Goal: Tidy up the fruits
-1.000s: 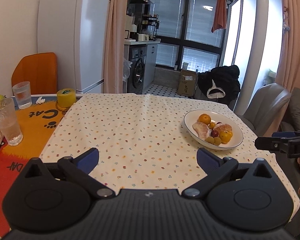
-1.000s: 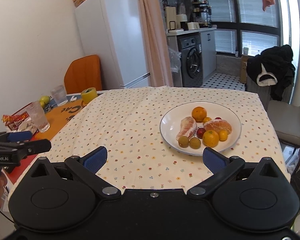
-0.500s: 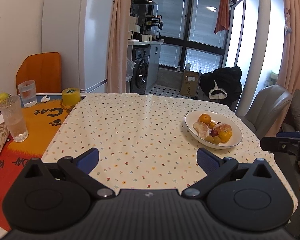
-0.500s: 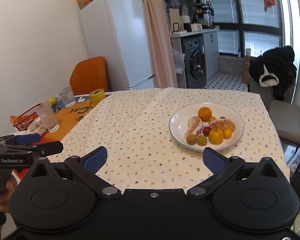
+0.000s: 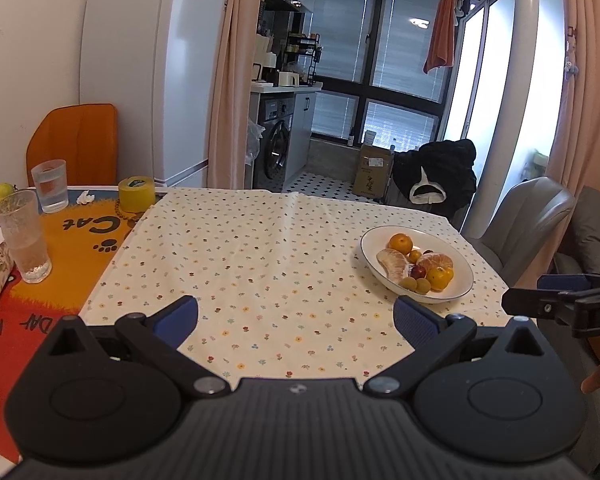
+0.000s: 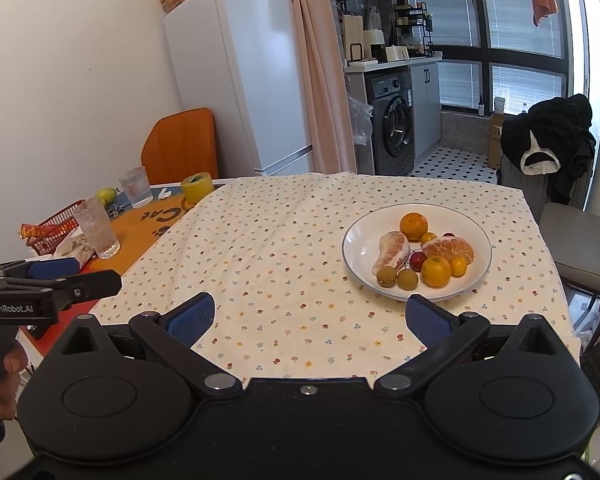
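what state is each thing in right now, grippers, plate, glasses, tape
left gripper: open, empty
right gripper: open, empty
plate: upright on the tablecloth, holding fruit
peeled orange: peeled, in the plate
near glass: upright
far glass: upright
yellow tape roll: lying flat

My left gripper has a matte black body with a ribbed grey-black deck, a small silver screw at the deck's centre edge, and two round black discs flanking it. Black linkage arms pivot on silver rivets and end in blue textured pads. My right gripper is the same build: black housing, triangular cut-outs at the shoulders, silver rivets, blue pads. Seen side-on from the right wrist camera, the left unit carries white "GenRobot.AI" lettering and a black pistol handle. My left hand shows no glove; no sleeve visible.
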A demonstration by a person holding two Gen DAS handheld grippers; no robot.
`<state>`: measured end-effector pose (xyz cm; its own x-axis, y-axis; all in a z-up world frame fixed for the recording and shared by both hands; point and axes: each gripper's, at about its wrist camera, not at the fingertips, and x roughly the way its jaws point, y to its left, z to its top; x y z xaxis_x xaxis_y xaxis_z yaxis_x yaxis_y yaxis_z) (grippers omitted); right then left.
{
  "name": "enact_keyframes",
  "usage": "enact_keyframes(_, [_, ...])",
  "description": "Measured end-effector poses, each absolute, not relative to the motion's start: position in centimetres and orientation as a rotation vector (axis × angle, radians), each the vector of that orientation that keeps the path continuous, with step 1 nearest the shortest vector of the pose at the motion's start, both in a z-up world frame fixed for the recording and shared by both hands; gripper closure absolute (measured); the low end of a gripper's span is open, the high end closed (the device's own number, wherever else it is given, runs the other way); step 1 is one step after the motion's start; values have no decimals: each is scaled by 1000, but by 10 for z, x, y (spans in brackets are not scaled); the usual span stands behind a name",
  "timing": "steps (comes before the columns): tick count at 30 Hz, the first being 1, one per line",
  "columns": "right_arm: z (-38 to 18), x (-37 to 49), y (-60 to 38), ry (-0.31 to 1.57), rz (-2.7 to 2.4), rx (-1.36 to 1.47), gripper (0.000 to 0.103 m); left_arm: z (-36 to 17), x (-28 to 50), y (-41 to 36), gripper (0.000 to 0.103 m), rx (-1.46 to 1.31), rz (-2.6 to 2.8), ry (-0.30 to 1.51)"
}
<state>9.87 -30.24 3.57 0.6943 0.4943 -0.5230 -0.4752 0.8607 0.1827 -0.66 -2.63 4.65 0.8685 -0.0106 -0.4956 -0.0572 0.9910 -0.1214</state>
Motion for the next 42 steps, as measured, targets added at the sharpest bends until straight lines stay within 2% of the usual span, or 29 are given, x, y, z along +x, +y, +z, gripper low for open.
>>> enact_keyframes(42, [31, 101, -304, 615, 541, 34, 0, 48, -7, -28, 0, -131, 22, 545])
